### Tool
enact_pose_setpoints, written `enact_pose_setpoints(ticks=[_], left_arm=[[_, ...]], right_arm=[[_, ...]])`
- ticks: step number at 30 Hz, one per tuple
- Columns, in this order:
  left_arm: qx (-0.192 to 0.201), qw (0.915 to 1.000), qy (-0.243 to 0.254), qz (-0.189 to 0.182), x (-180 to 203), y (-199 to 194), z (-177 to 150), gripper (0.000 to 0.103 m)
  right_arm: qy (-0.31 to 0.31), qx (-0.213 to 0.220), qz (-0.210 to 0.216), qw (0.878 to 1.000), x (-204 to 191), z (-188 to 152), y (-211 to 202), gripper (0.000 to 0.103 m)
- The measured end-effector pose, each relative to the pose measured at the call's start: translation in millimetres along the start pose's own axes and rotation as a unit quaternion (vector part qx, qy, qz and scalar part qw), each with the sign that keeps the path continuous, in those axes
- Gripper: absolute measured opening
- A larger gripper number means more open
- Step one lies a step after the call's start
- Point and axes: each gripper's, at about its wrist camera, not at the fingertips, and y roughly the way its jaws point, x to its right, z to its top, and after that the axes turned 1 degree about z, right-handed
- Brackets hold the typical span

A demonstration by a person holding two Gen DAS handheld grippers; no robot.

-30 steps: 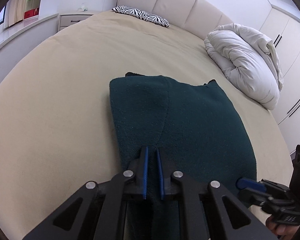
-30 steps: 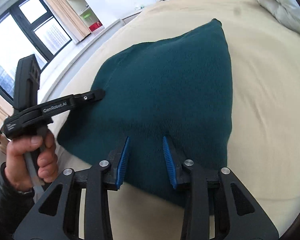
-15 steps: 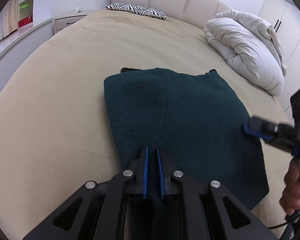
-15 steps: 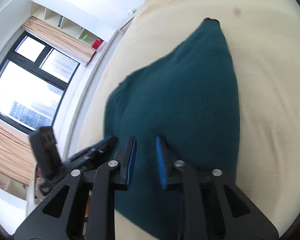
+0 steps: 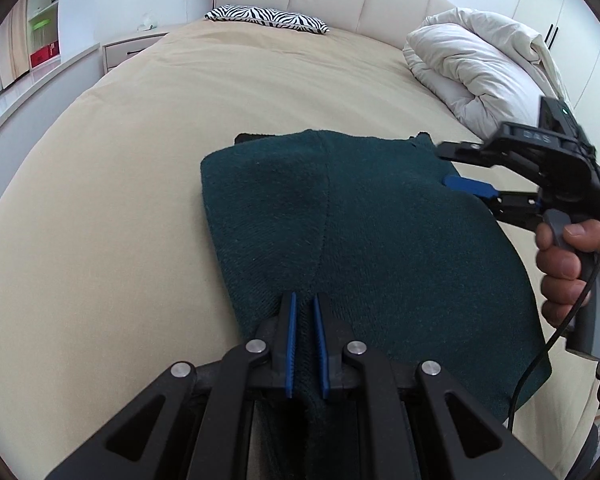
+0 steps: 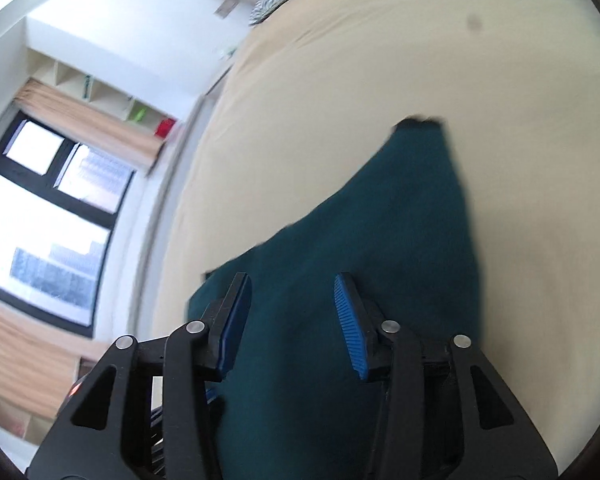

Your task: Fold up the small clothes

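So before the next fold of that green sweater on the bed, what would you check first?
1. Left gripper shut on the sweater near edge: ok.
2. Right gripper open, fingers apart above the cloth: ok.
3. Right gripper gripping anything: not ok, it is empty.
4. Sweater lying flat on the bed: ok, with one seam ridge down the middle.
5. Far corner of the sweater visible: ok, though blurred.
6. Duvet apart from the sweater: ok.
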Motion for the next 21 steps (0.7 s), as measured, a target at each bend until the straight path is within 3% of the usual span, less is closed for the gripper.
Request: enact_pose_setpoints(ticks=[3,5,7,9,10,14,18,21], left_arm=[[-0.001,1.0000,0.001,0.001,1,0,-1,0.013],[-0.001,1.0000,0.000,0.003,2,0,-1,0.013],[-0.003,1.0000,0.000,0.005,3,0,0,0.013],[-0.005,1.0000,0.000,0.008,4,0,0,0.013],[-0.006,0.9999,0.000,0.009,5,0,0,0.013],[-0.009,0.9999,-0.006,0.003,3,1,0,0.013],[-0.012,0.9994,-0.027,-0.016,-5,0,1,0.013],[-0.010,0.9968,-0.063,-0.048,-17,-7,-1,0.013]], right_arm=[[0.015,0.020,0.023,0.999,8,-6,-26,0.044],[-0.008,0.032,0.076,0.997,-1,-24,-53,0.044],[-0.032,0.016,0.135,0.990,-11,-48,-70,0.044],[-0.060,-0.020,0.160,0.985,-18,-77,-75,0.045],[-0.071,-0.043,0.163,0.983,-19,-90,-72,0.044],[-0.078,-0.107,0.105,0.986,2,-135,-54,0.043],[-0.051,-0.095,0.127,0.986,27,-161,-73,0.043],[-0.047,-0.101,0.109,0.988,41,-180,-90,0.043]])
